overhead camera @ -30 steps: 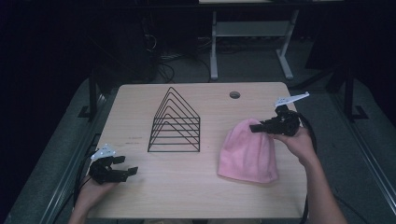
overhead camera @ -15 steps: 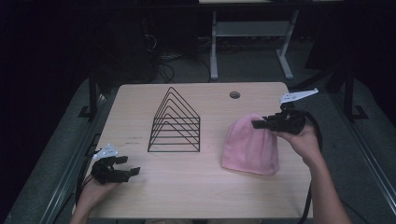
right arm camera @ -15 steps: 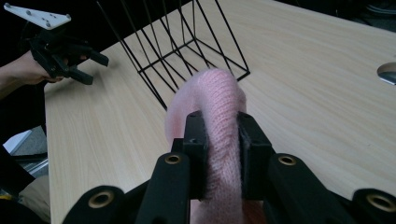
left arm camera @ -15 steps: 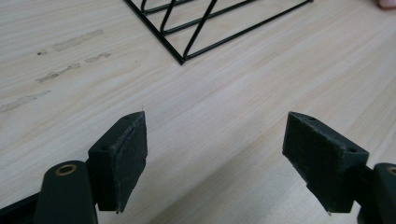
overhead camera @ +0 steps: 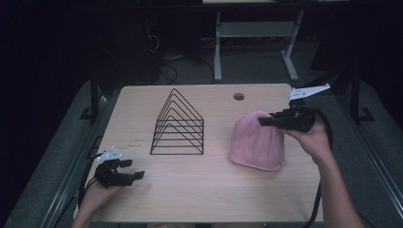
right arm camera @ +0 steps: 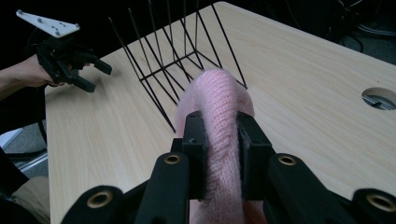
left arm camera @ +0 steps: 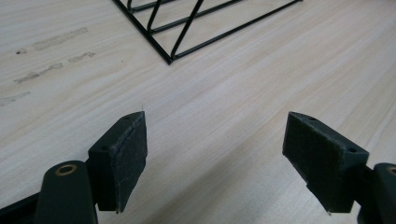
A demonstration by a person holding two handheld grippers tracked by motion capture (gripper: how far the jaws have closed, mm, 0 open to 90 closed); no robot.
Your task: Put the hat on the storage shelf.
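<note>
Your right claw [right arm camera: 223, 140] is clamped on a fold of the pink knit hat [overhead camera: 256, 140], pinching the crown between both pads, so the pick-up looks done: in the high view the top of the hat is raised at the claw while its brim end hangs below and appears to rest on the desk [overhead camera: 214, 190]. The black wire rack [overhead camera: 178, 124] stands well off to the claw's left in that view, and in the right gripper view it rises just beyond the hat, ahead of the jaws. If the hat is meant for the rack, carrying it across and draping it over the wires is all yet to do. Your left claw [left arm camera: 215, 158] sits wide apart and holds nothing, hovering low over bare desk, with a corner of the rack ahead of it.
</note>
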